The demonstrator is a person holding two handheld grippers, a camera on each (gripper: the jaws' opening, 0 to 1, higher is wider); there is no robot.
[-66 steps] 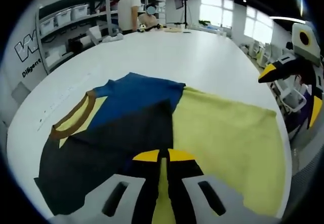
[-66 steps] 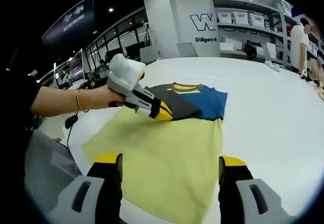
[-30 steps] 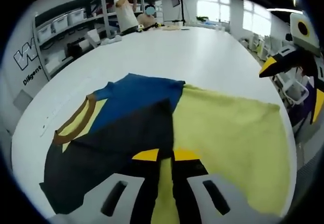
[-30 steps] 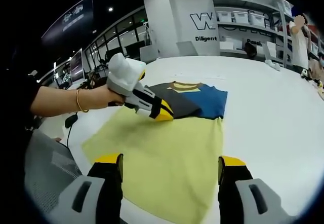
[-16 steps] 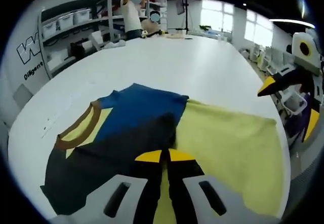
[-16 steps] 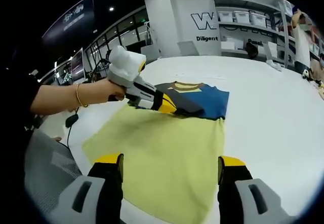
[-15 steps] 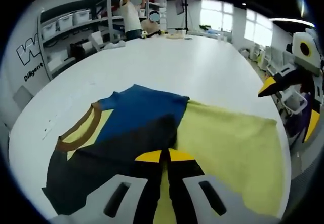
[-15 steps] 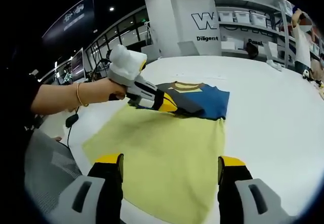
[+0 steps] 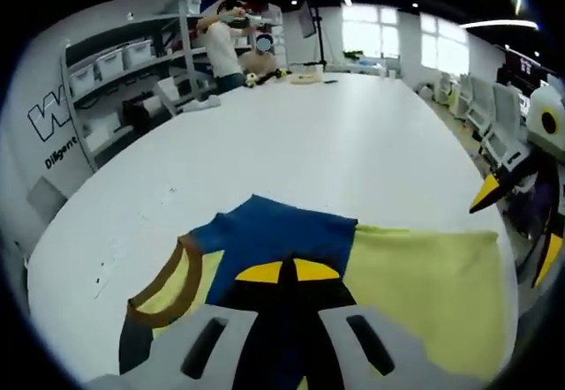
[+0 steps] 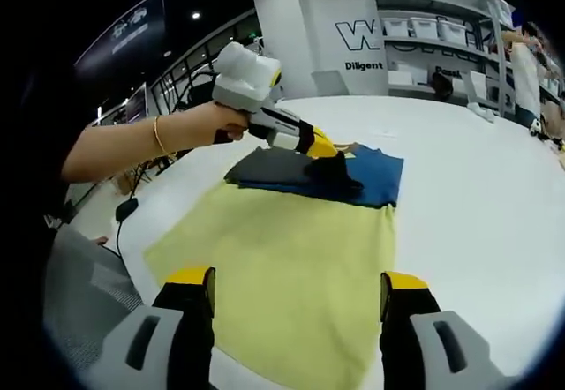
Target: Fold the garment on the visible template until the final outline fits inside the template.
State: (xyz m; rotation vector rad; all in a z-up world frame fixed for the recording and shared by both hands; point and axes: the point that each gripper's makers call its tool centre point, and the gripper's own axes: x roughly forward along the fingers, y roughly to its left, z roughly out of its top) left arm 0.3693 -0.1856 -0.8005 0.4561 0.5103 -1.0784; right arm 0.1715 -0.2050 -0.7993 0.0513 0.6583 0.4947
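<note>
Garment (image 10: 340, 171) lies at the far end of the yellow template (image 10: 291, 266) on the white table (image 10: 477, 205), partly overlapping the template's far edge. It is a colour-block top: blue panel, dark grey/black panel, pale yellow chest patch with a brown neckband (image 9: 168, 288) (neckband clearest in the left gripper view). Already folded over on itself, a dark flap is lifted off the rest.

Left gripper (image 10: 323, 153), held in a hand (image 10: 207, 121) with a gold bracelet, is above the garment, yellow-tipped jaws pressed together and pinching the dark fabric fold, which hangs bunched from the tips. In the left gripper view the jaws meet with no gap over the blue and dark cloth (image 9: 282, 240).

Right gripper (image 10: 298, 297) is over the near end of the template, jaws spread wide, nothing between them, not touching the cloth.

Background: shelves with bins (image 9: 110, 55), a person (image 9: 221, 41) standing at the far end of the table
</note>
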